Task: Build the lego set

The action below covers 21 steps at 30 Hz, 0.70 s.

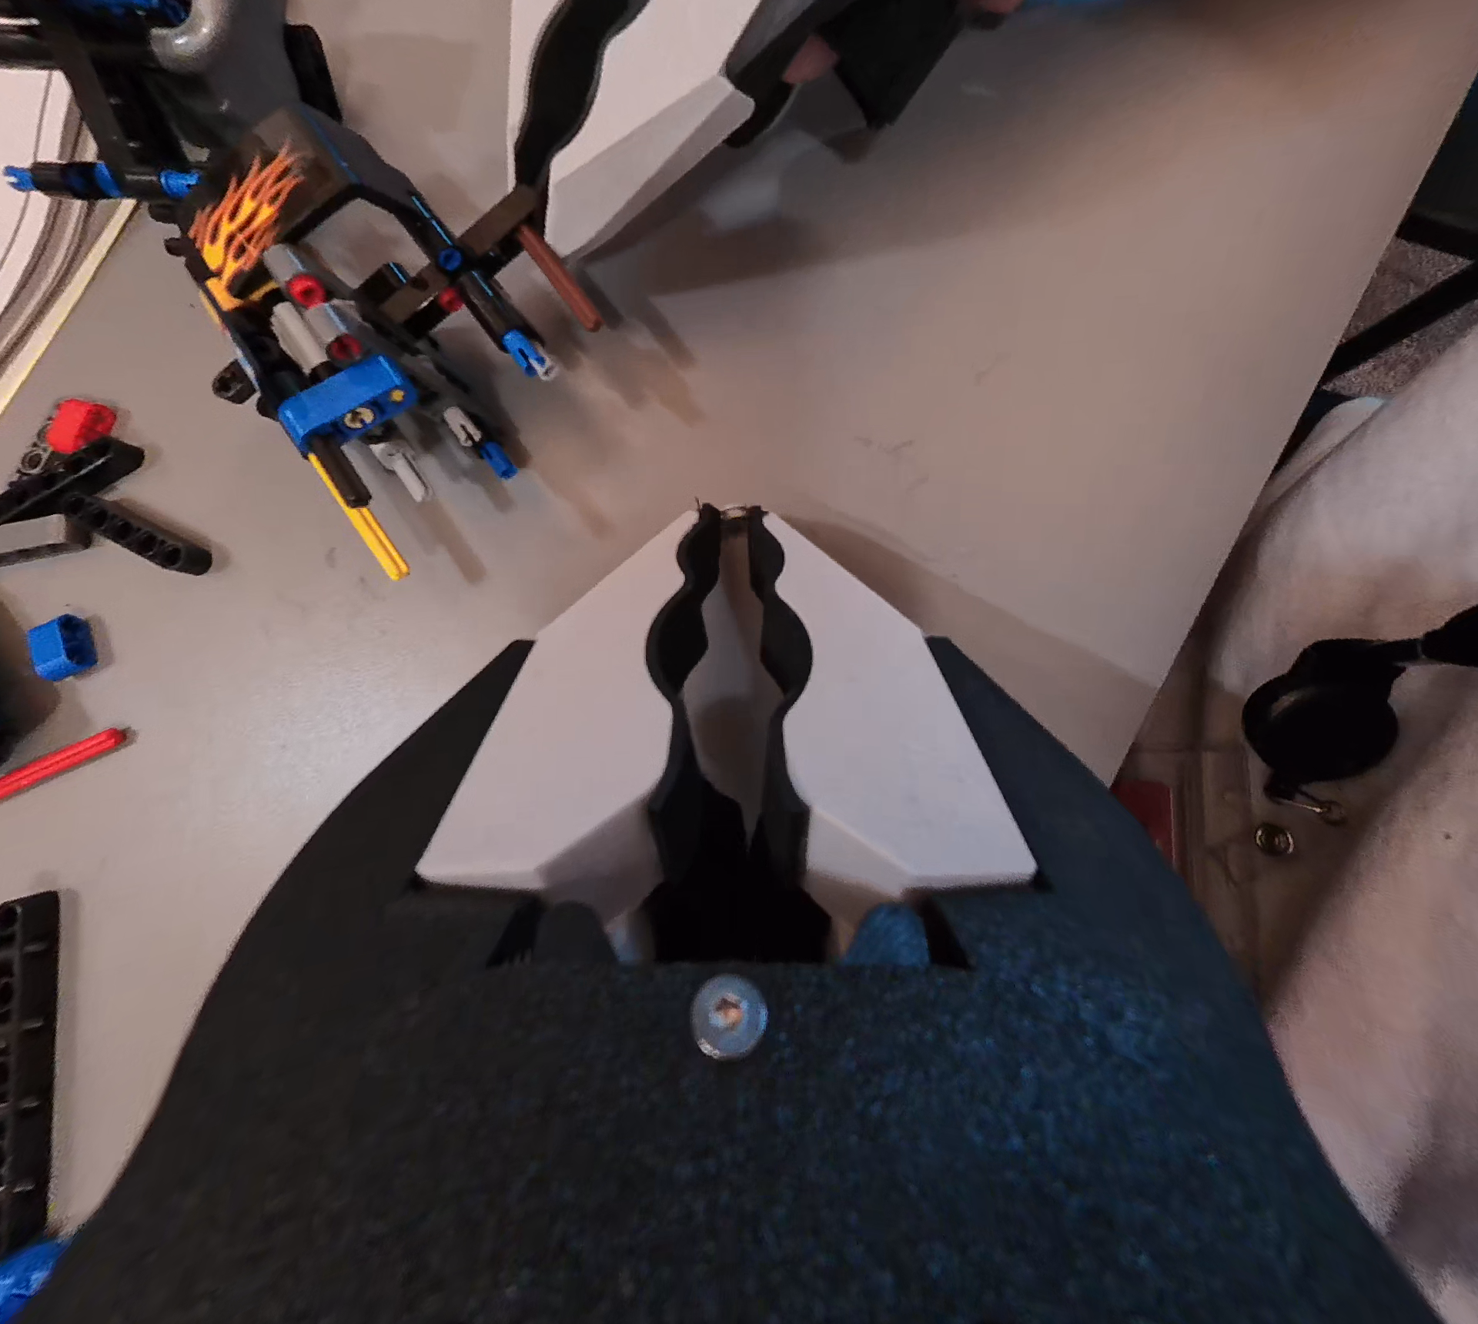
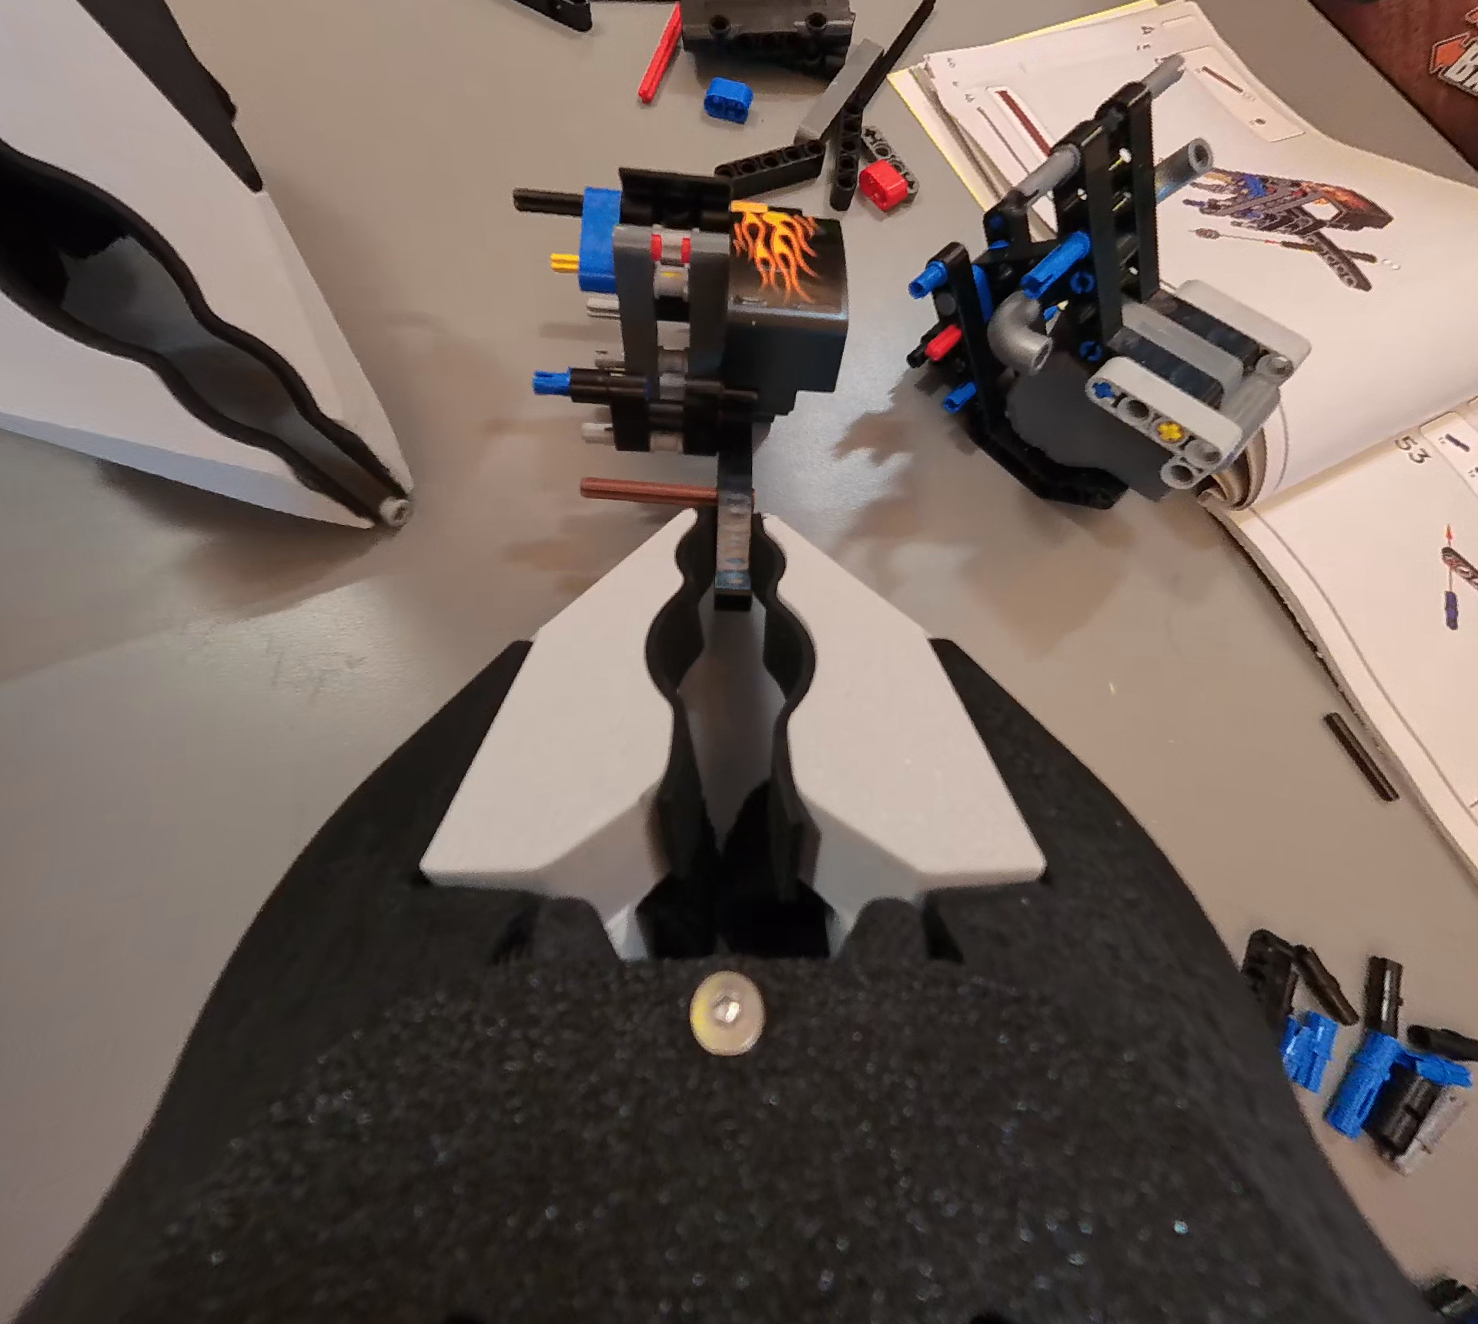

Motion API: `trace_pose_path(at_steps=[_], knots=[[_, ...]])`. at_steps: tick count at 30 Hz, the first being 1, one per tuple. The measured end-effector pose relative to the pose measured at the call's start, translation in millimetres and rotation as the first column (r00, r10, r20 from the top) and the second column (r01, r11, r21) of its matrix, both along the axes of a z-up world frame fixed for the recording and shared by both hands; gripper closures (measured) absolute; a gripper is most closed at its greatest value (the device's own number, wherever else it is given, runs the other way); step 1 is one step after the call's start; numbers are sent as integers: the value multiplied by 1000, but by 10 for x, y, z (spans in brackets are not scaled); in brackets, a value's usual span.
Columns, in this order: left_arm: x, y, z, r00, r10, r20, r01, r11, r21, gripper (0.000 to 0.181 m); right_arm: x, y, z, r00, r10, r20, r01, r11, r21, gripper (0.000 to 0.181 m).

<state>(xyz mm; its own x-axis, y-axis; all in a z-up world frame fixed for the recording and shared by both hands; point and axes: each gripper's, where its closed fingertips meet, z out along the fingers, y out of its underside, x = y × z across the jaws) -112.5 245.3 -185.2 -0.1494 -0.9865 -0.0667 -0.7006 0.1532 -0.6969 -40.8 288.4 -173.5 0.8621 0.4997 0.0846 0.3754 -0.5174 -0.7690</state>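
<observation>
Right hand-held gripper (image 2: 732, 550) clamps flame-panel assembly (image 2: 704, 318) by its black beam, above table (image 2: 240, 646). Left hand-held gripper (image 1: 729, 514) pinches small grey pin (image 1: 732, 511). Light, rigid; protruding axles pop loose, so grip beams.

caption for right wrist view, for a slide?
Right hand-held gripper clamps the flame-decorated lego assembly by a black beam; instruction booklet lies open alongside.

1. My left camera looks along my left claw (image 1: 729, 514), close above the table (image 1: 960, 366).
2. My right camera looks along my right claw (image 2: 732, 542) toward the booklet (image 2: 1320, 294).
3. Both views share the flame-marked assembly (image 1: 264, 222) (image 2: 752, 294).
</observation>
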Motion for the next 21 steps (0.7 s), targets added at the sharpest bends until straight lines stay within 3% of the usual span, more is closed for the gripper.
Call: trace_pose_path(at_steps=[1, 4, 6, 10, 14, 17, 21], knots=[[19, 15, 11, 1000, 22, 17, -22, 1000, -11, 177, -2, 0, 3, 1000, 0, 1, 0, 1000, 2, 174], [141, 50, 177, 977, 159, 141, -137, 978, -157, 177, 5, 13, 35, 1000, -13, 27, 12, 999, 30, 174], [207, 94, 295, 939, 282, 195, -218, 930, -295, 177, 4, 29, 92, 998, -31, 53, 27, 998, 64, 174], [258, 138, 547, 861, 398, 316, -247, 872, -423, 181, -79, 24, 367, 999, -38, 26, 33, 984, 173, 174], [262, 144, 641, 824, 433, 364, -251, 856, -452, 181, -76, 12, 520, 997, -37, 68, 19, 966, 259, 174], [199, 189, 502, 857, 425, 292, -294, 867, -401, 181, 51, 33, 464, 996, -54, 73, 36, 971, 237, 174], [166, -87, 483, 916, 285, 282, -180, 921, -347, 179, 195, 112, 389, 996, -92, -10, 92, 976, 197, 174]])
